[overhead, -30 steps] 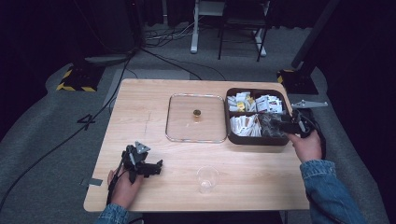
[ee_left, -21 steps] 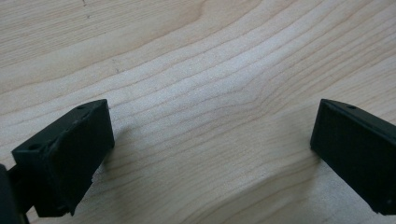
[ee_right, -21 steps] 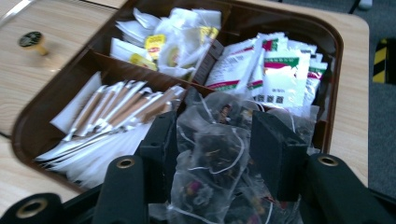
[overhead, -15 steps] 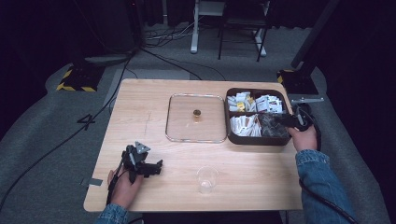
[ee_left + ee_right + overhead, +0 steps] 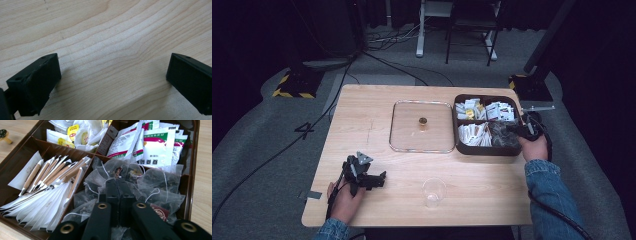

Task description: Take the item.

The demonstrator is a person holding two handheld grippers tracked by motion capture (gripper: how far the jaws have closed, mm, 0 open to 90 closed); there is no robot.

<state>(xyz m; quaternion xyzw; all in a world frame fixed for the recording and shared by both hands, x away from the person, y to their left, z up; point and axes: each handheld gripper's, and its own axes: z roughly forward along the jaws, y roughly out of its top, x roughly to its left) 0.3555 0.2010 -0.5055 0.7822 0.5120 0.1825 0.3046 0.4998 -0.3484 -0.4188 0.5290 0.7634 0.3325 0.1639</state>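
Right hand-held gripper (image 5: 117, 187), lower centre of the right gripper view: jaws pressed together, clenched, tips down among the mesh tea bags (image 5: 150, 182). Cannot tell whether a bag or string is caught between them. In the high view this hand-held gripper (image 5: 521, 128) sits at the right edge of the brown tray (image 5: 457, 125), over its near-right compartment.

Tea bags fill that compartment, around and under the jaw tips, touching them. One has a dark tag with writing too small to read.

Labels: white sachets (image 5: 152, 145) in the compartment beyond, upper right of the right gripper view, have green and red bands and printed characters, not legible. Yellow-tagged packets (image 5: 72, 135) at upper left, text unreadable. Paper stick packets (image 5: 47, 185) in the left compartment, plain.

Around: clear square lid (image 5: 422, 126) with a small knob lies just left of the tray on the bench (image 5: 362, 110). Clear plastic cup (image 5: 433, 192) stands near the front edge, well apart from the tray.

Left hand-held gripper (image 5: 367, 179), lower left of the high view, rests on the bench; jaws spread wide, released, bare wood between them in the left gripper view (image 5: 112, 75).
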